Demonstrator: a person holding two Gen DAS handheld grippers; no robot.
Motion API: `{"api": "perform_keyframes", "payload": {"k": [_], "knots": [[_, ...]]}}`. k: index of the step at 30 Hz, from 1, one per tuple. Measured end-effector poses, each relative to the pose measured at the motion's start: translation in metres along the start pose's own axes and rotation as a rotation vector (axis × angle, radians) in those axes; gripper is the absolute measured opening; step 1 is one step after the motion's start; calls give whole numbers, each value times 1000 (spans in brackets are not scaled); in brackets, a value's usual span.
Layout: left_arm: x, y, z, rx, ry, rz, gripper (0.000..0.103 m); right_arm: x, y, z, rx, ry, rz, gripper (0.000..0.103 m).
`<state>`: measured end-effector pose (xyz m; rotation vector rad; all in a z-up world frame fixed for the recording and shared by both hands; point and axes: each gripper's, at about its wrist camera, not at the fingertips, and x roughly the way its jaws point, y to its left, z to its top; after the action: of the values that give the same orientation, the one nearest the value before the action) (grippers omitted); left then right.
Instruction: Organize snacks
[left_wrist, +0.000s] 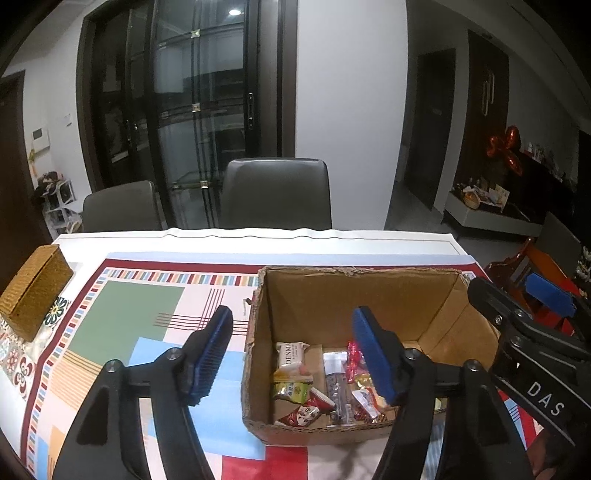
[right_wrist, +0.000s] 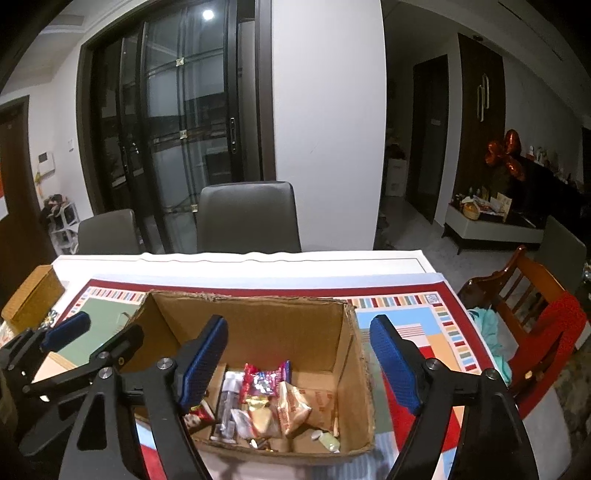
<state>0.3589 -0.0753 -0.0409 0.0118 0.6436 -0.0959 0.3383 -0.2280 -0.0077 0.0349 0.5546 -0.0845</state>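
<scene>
An open cardboard box (left_wrist: 369, 291) stands on a patterned tablecloth; it also shows in the right wrist view (right_wrist: 258, 314). Several wrapped snacks (left_wrist: 325, 387) lie on its bottom, also seen in the right wrist view (right_wrist: 266, 402). My left gripper (left_wrist: 291, 354) is open and empty, straddling the box's left wall from above. My right gripper (right_wrist: 299, 362) is open and empty, straddling the box's right wall. The right gripper shows at the right edge of the left wrist view (left_wrist: 517, 306). The left gripper shows at the left of the right wrist view (right_wrist: 99, 332).
A woven golden box (left_wrist: 33, 291) sits at the table's left side. Two grey chairs (left_wrist: 277, 192) stand behind the far table edge. A red wooden chair (right_wrist: 528, 314) with cloth on it stands to the right of the table.
</scene>
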Motion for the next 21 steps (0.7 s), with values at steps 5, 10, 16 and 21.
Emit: {"api": "perform_keyframes", "payload": {"k": [5, 10, 16, 21], "knots": [[-6, 1, 0, 0, -11, 14, 73, -5, -2, 1, 3, -9, -11, 81], [-12, 4, 0, -2, -20, 20, 75, -13, 0, 2, 2, -18, -18, 81], [-26, 7, -2, -1, -46, 36, 82, -24, 1, 0, -5, -35, -29, 82], [-39, 9, -3, -5, -60, 42, 83, -35, -1, -1, -2, -48, -35, 87]]}}
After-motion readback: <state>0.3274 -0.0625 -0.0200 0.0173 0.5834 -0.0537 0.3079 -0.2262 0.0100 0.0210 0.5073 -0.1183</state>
